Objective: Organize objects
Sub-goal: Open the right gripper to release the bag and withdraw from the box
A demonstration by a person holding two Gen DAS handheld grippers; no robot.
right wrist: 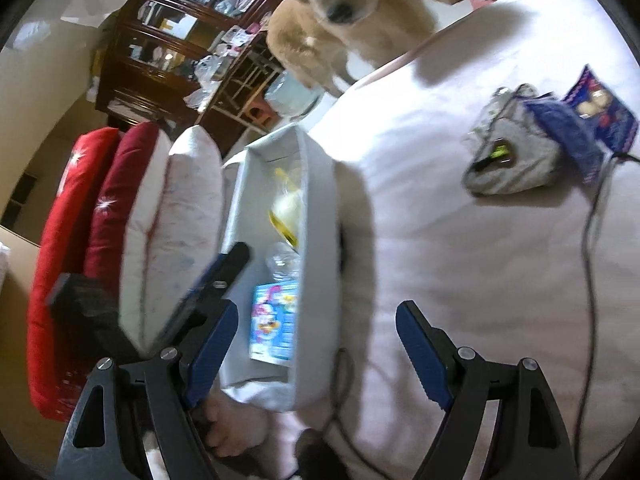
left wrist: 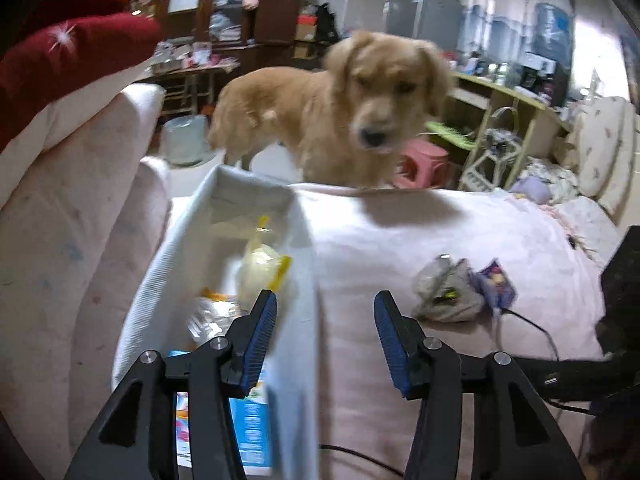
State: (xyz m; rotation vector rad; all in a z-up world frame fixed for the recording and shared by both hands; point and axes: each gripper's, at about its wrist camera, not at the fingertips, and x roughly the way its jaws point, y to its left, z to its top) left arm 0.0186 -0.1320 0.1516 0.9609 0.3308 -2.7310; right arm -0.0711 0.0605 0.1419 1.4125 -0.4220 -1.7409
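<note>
**Open jaws hanging over the bed beside the bin**

The right gripper (right wrist: pixel 316 344) is hovering with jaws apart and empty. At eleven o'clock a white fabric storage bin (right wrist: pixel 316 240) is holding a blue cartoon-printed carton (right wrist: pixel 274 324) and a yellow-trimmed clear bag (right wrist: pixel 286 208). At two o'clock a grey cloth pouch (right wrist: pixel 512 160) is lying on the pale pink bedsheet (right wrist: pixel 460 260).

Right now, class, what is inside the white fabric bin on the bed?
In the white fabric bin: a yellow bag, a clear plastic bottle, a blue carton. Anything beneath them is hidden.
</note>
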